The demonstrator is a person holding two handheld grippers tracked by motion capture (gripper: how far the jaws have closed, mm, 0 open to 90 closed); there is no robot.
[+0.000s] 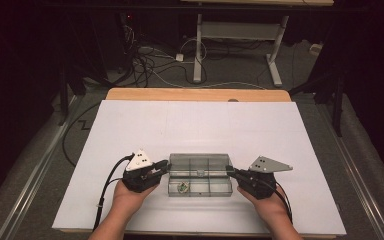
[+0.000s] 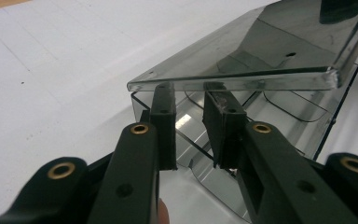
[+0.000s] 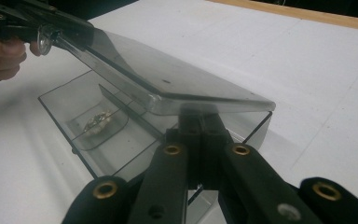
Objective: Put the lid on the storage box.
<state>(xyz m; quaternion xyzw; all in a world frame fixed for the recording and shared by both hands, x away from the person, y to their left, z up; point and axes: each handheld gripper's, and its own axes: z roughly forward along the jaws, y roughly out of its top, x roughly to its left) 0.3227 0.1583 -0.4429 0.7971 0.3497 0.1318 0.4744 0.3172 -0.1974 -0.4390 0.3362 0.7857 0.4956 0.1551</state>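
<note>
Right gripper [image 3: 200,135] jaws clenched, tips hidden under box lid [image 3: 168,84]; left gripper [image 2: 191,126] jaws released, gapped.

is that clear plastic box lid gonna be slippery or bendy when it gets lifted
Likely stiff: the smoky lid keeps a straight edge while raised at both ends. Probably slippery, since its glossy surface shows reflections. The compartment box looks thin-walled and light, so it might shift on the white table if pushed.

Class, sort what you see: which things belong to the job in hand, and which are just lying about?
In the job:
clear box
its raised lid
small item in a compartment
left tool
right tool

Lying about:
white table sheet
floor cables
far desk frame
</note>
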